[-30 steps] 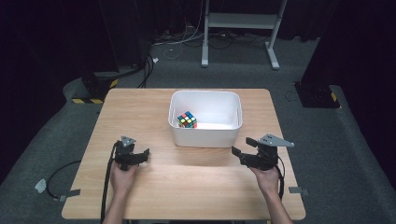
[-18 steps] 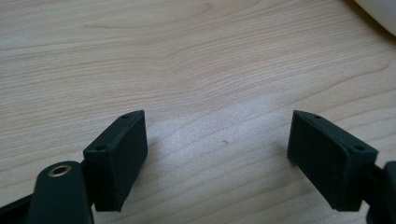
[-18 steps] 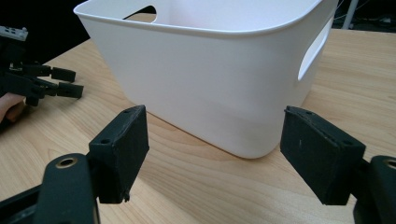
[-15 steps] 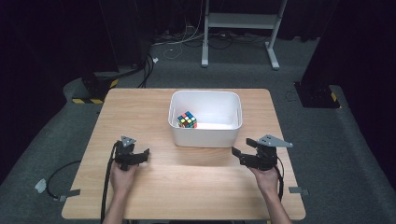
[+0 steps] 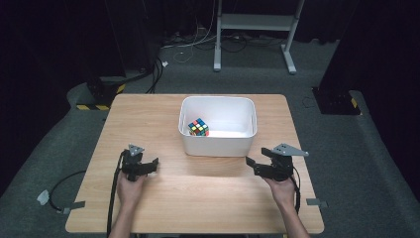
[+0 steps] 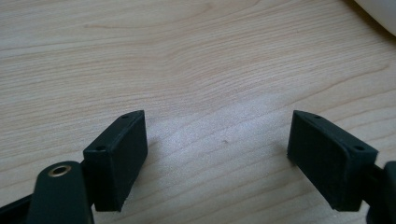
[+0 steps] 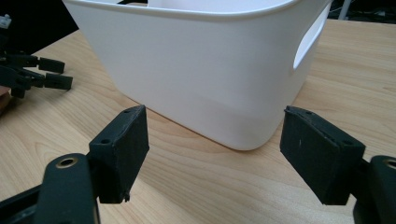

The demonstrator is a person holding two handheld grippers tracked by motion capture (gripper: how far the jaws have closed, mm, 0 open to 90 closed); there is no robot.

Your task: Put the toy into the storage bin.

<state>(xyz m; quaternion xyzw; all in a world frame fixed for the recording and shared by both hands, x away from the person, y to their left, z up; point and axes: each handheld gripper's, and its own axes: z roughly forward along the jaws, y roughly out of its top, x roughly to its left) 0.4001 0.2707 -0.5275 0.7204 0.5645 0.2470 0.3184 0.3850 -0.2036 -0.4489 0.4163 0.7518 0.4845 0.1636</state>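
At the near edge of the table (image 5: 198, 208), two forearms come in from below, each hand holding a gripper just above the wood. The left gripper (image 5: 154, 162) sits toward the left side, pointing right and slightly away; in the left gripper view its jaws stand spread with nothing between them, bare table under the gap (image 6: 217, 140) and a sliver of white at the upper right corner. The right gripper (image 5: 249, 162) sits toward the right side, pointing left at the near right corner of the bin (image 5: 218, 145); in the right gripper view its jaws stand apart and empty (image 7: 212, 135), framing that rounded corner of the bin, close to it but not touching, with a handle slot in the wall to the right. That same view catches the left gripper farther off at the left edge, also clear of the bin. Both grippers are well apart from each other, the bin's near wall lying between and just beyond them. The white bin stands upright at the middle of the table, and the cube (image 5: 198, 127) rests inside it on the floor, against the left wall, its coloured squares facing up. Beyond the table's far edge lies grey carpet with cables (image 5: 198, 47) and the feet of a white stand (image 5: 252, 22).
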